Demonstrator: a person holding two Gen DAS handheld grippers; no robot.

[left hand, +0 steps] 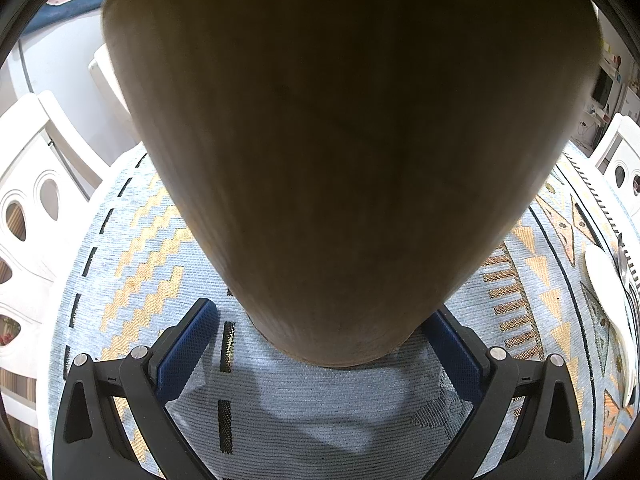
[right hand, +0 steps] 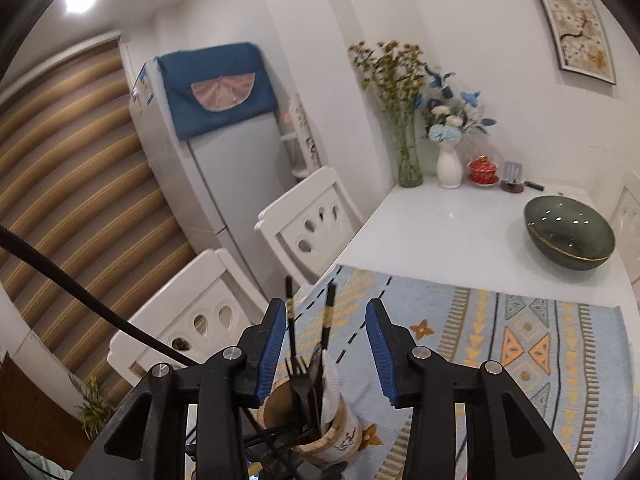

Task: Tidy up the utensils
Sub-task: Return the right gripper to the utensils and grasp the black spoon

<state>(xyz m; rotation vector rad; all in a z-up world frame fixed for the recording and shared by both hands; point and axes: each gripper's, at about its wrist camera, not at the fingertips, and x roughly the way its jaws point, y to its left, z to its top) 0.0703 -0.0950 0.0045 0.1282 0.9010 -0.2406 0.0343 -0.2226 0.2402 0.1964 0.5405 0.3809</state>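
The wooden utensil holder (left hand: 340, 160) fills the left wrist view and stands on the patterned mat (left hand: 132, 280). It sits between the jaws of my left gripper (left hand: 326, 320). The right pad (left hand: 456, 356) lies against its base, while a narrow gap shows at the left pad (left hand: 188, 356). In the right wrist view the holder (right hand: 320, 428) has two black chopsticks (right hand: 290, 320), a black fork (right hand: 298, 372) and a white spoon (right hand: 330, 380) in it. My right gripper (right hand: 326, 348) hovers above it, open, with nothing pressed between its pads. A white spoon (left hand: 608, 312) and a metal fork (left hand: 628, 280) lie on the mat.
A dark green bowl (right hand: 570, 232) sits on the white table (right hand: 440, 228). Two flower vases (right hand: 410, 160) and a red lidded pot (right hand: 483, 170) stand by the wall. White chairs (right hand: 312, 216) line the table's left side, with a fridge (right hand: 224, 160) behind. A black cable (right hand: 80, 296) crosses the left.
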